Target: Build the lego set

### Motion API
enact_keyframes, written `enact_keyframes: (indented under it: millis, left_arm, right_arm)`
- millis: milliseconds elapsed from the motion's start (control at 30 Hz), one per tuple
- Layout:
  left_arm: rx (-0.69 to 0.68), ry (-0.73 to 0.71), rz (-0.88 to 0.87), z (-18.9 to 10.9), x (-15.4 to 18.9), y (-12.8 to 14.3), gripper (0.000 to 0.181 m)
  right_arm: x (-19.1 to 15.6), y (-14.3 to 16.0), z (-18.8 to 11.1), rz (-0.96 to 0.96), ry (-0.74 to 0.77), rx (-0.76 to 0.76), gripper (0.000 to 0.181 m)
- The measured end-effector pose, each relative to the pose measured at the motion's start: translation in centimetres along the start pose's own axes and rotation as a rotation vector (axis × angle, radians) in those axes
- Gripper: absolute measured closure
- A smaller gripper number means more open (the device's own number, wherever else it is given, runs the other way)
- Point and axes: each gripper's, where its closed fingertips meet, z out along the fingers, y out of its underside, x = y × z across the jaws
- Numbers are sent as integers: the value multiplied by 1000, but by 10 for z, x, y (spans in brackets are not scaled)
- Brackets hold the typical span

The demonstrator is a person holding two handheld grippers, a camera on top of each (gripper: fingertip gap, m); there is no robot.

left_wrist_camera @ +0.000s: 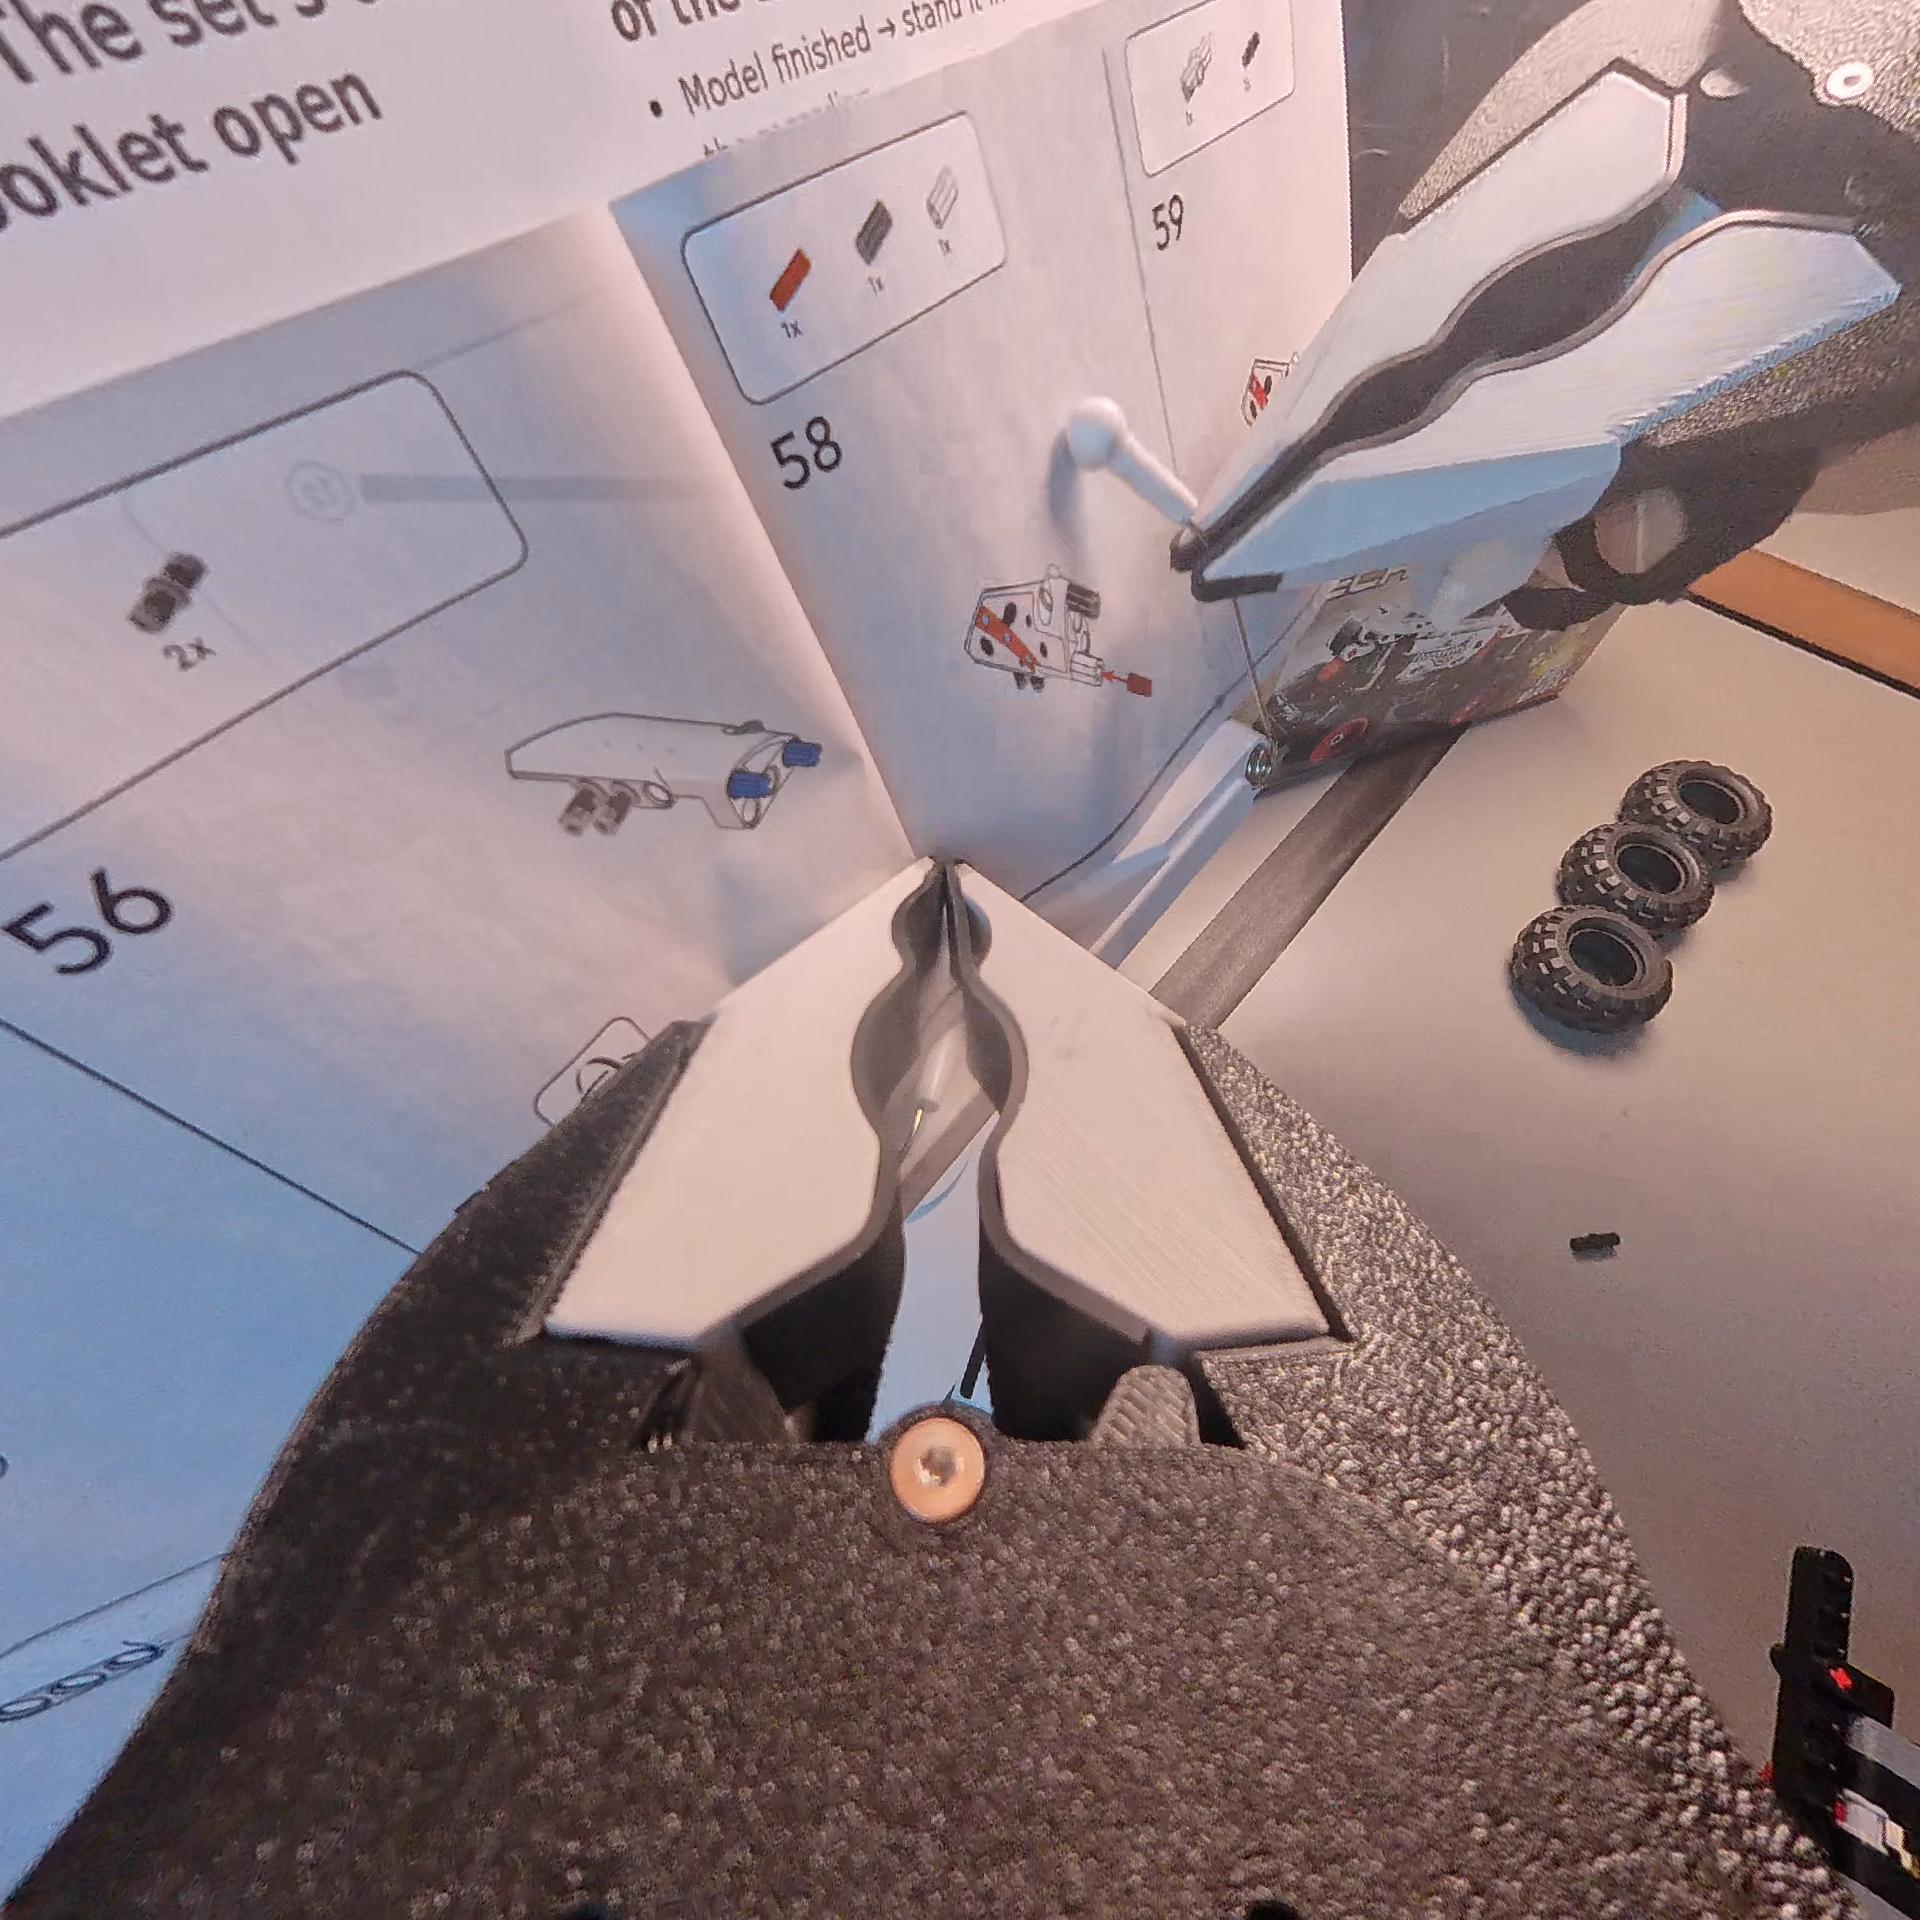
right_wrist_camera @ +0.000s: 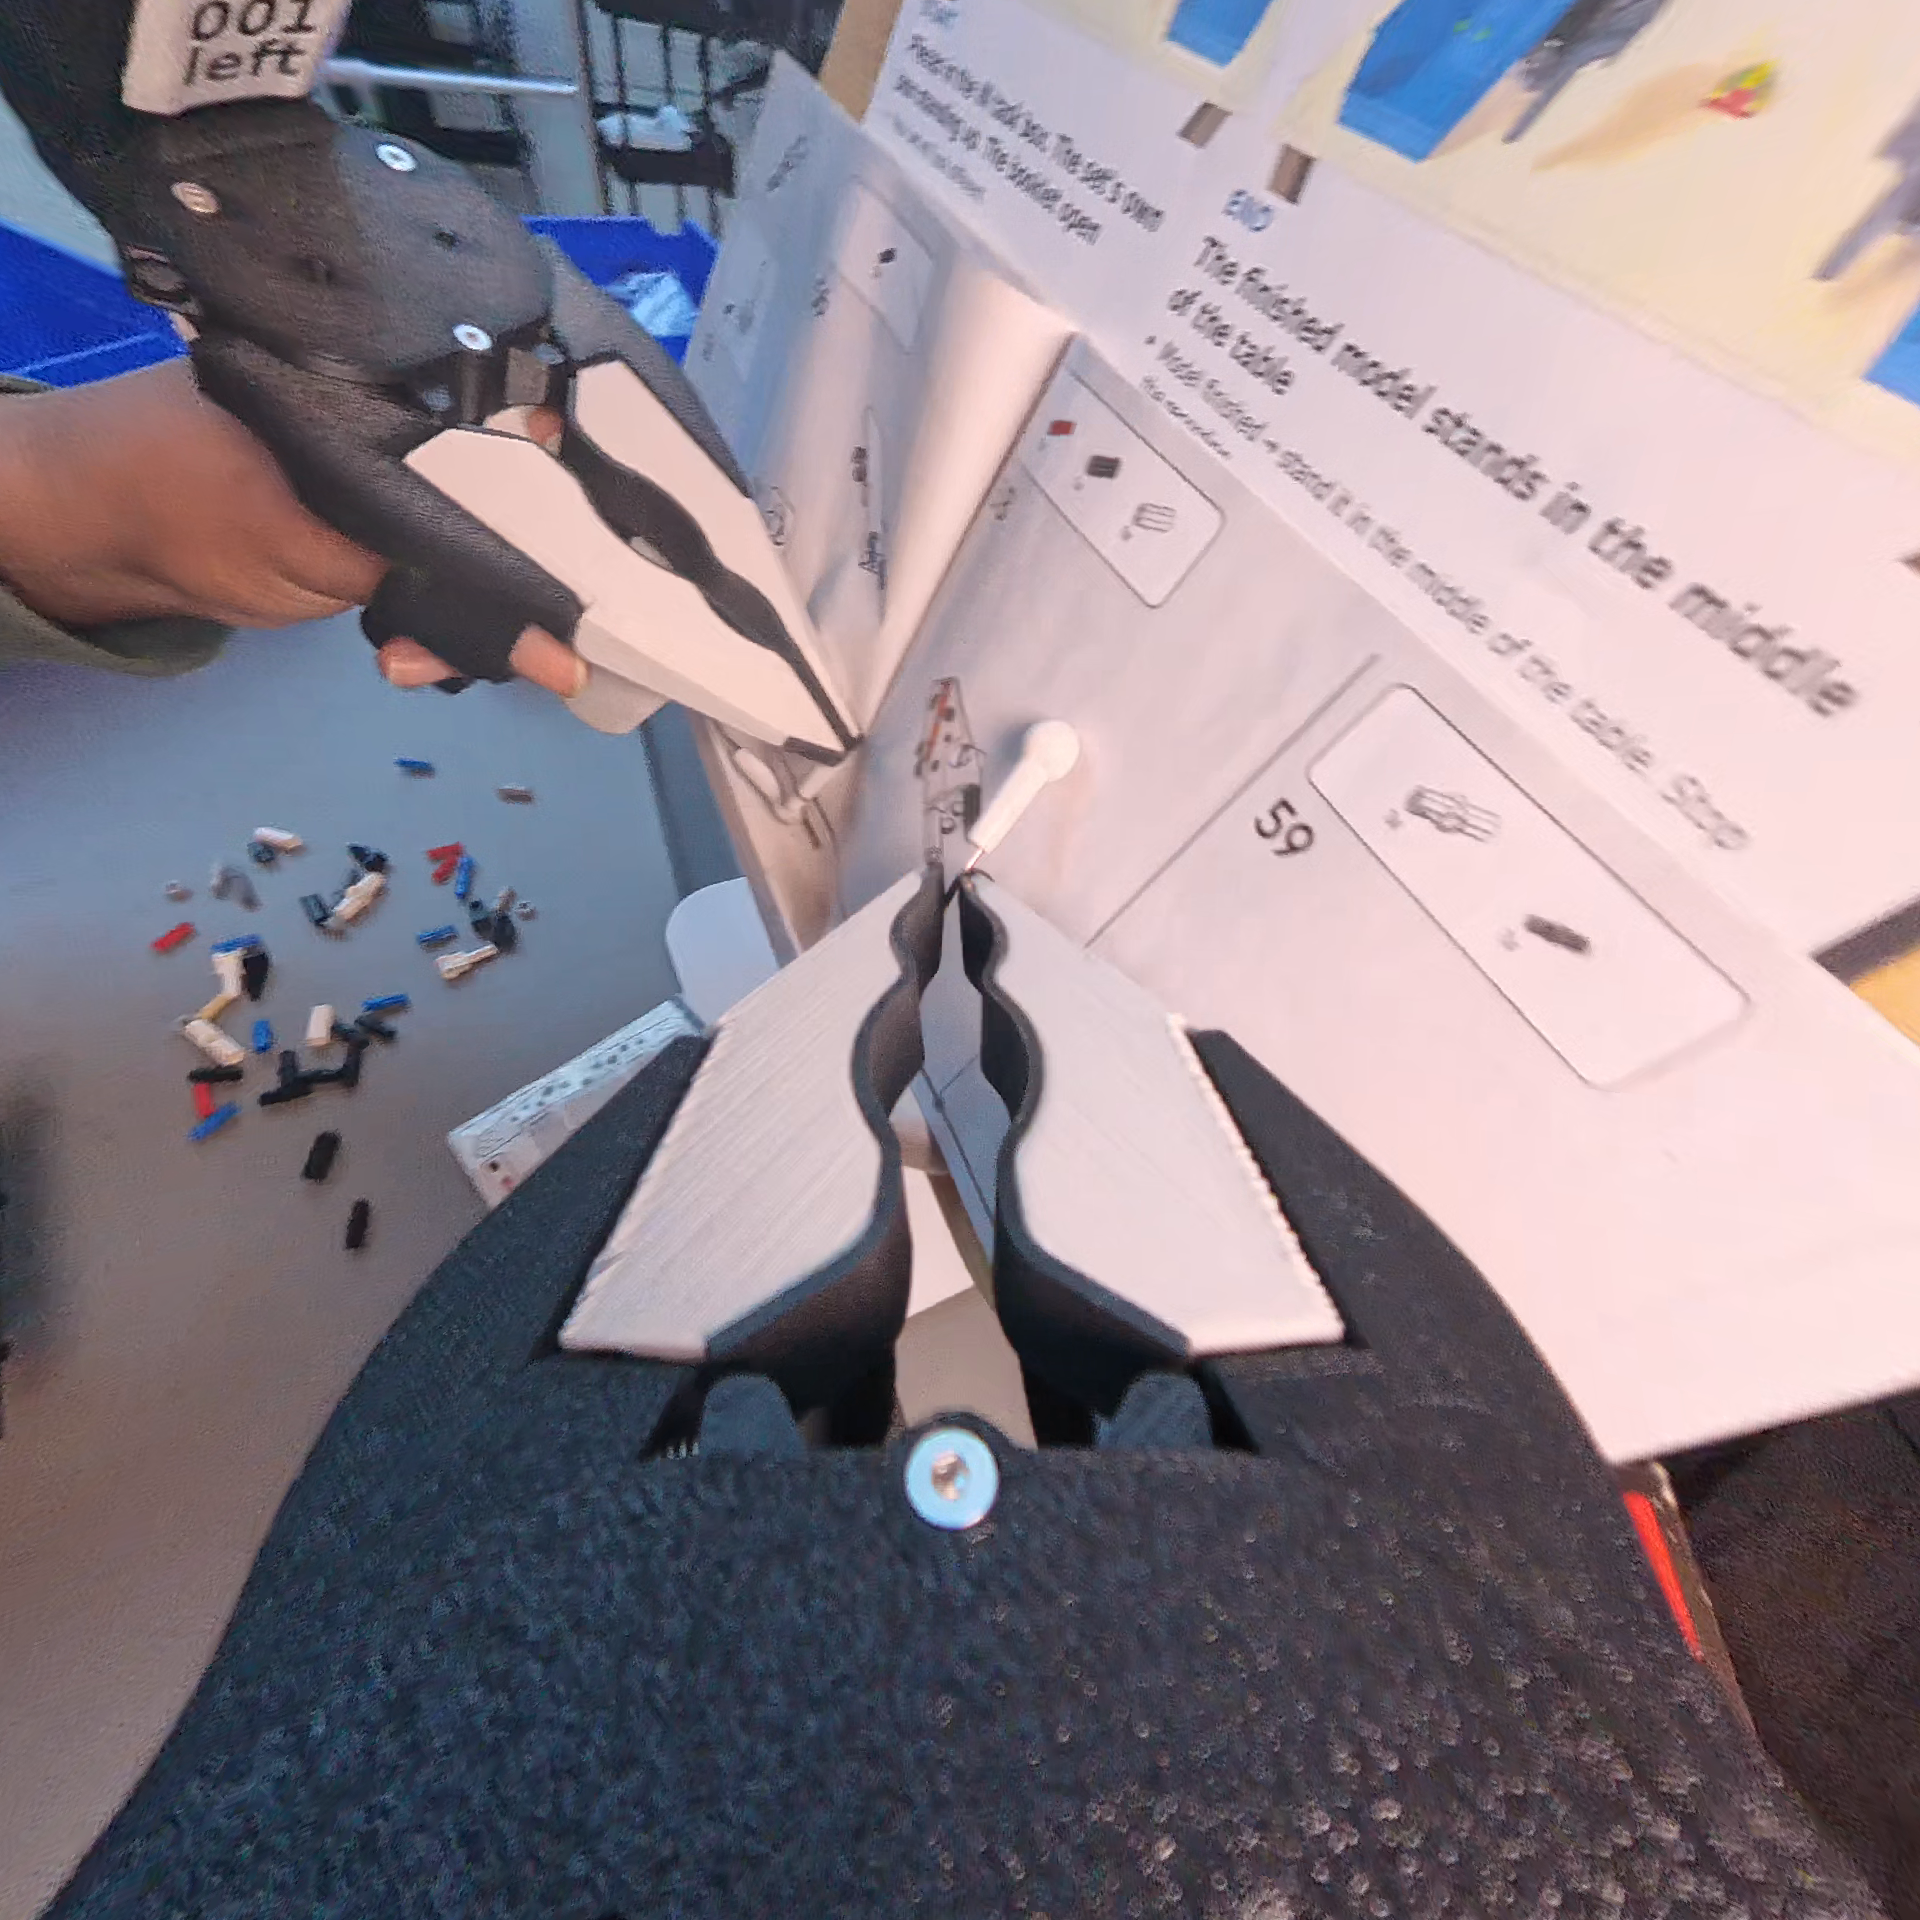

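Right tool (right_wrist_camera: 951, 883) up close, clenched tight, nose to the propped booklet (right_wrist_camera: 1143, 727) at 12. Left tool (right_wrist_camera: 842, 738) at 11, clamped shut at the fold. Loose lego pieces (right_wrist_camera: 312, 966) at 9 on open counter (right_wrist_camera: 104, 1351): probably light, stiff and skittery, so pinch flat sides. Smallest: the white pin (right_wrist_camera: 1029, 779) the right tool grips, thin, might twist.

A large white printed sheet (right_wrist_camera: 1558, 499) stands upright at the far side of the grey desk (left_wrist_camera: 1662, 1195), with coloured pictures along its top edge. Far left, beyond the desk, sit blue bins (right_wrist_camera: 73, 301) and a dark metal rack (right_wrist_camera: 644, 104). A wooden strip (left_wrist_camera: 1808, 613) edges the desk's far right.
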Motion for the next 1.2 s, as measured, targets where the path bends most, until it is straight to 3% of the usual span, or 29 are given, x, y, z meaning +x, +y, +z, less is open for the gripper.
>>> enact_keyframes:
  millis: [133, 267, 467, 600, 733, 833, 933, 1033, 1100, 1200]
  left_arm:
    - [13, -4, 15, 0, 1, 0, 181]
    - [44, 15, 17, -7, 8, -1, 173]
    - [128, -51, 26, -49, -2, 6, 166]
    - [132, -111, -3, -79, -21, 27, 165]
    - [160, -135, -92, -95, -39, 42, 165]
    - [179, -128, -99, -93, -48, 39, 165]
    - [132, -142, -63, -83, -58, 40, 165]
    - [75, -229, -20, -79, -76, 47, 181]
    - [57, -234, -69, -81, -76, 46, 181]
    - [151, -244, 26, -88, -58, 22, 172]
  right_arm:
    - [7, 3, -2, -55, 173, -1, 178]
    - [-1, 2, 12, -155, 231, -103, 179]
    - [2, 2, 9, -129, 311, -109, 177]
    - [-13, -20, 3, -217, 388, -54, 162]
    - [-69, -26, 37, -368, 228, -126, 162]
    - [-94, -17, 72, -499, 142, -248, 160]
    - [-93, -8, 101, -499, 92, -366, 152]
    - [-77, 3, 113, -480, 67, -484, 158]
    - [-72, 2, 115, -450, 20, -513, 164]
    - [-73, 1, 113, -349, -101, -552, 166]
